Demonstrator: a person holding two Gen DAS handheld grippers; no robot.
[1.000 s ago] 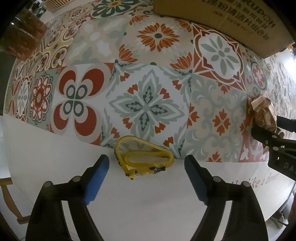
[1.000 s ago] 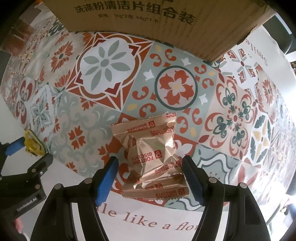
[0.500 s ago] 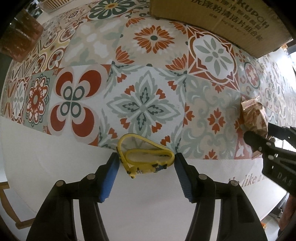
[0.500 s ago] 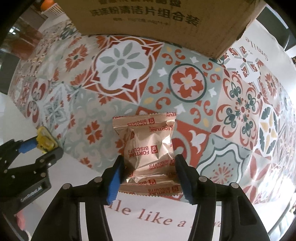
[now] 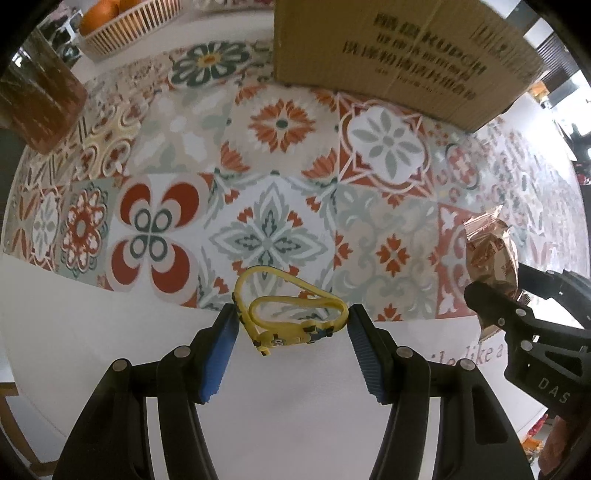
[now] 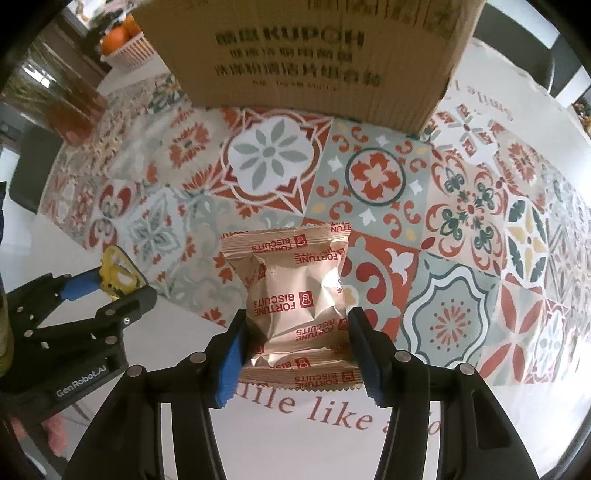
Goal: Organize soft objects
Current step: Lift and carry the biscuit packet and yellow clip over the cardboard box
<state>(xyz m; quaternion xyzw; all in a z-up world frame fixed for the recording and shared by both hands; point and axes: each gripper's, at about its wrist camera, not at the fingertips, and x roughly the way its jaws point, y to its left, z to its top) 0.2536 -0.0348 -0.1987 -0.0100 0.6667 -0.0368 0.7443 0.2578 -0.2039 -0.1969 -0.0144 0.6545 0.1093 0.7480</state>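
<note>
A looped yellow rubber wristband (image 5: 291, 317) with a small cartoon figure hangs above the tablecloth, pinched between the blue pads of my left gripper (image 5: 291, 325), which is shut on it. A tan foil packet printed "Fortune Biscuits" (image 6: 295, 295) is squeezed at its lower half by my right gripper (image 6: 295, 339), shut on it and lifted off the table. In the left wrist view the biscuit packet (image 5: 491, 251) and the right gripper's black fingers (image 5: 517, 321) show at the right edge. The wristband (image 6: 118, 273) also shows at the left of the right wrist view.
A large cardboard box (image 6: 306, 55) stands at the far side of the patterned tablecloth (image 5: 273, 232). A basket of oranges (image 5: 125, 26) sits at the back left, beside a brown glass container (image 5: 40, 99). The table's near edge is plain white.
Both grippers closed on their objects and rose, lifting the wristband and the biscuit packet off the tablecloth. The right gripper also drew nearer the cardboard box.
</note>
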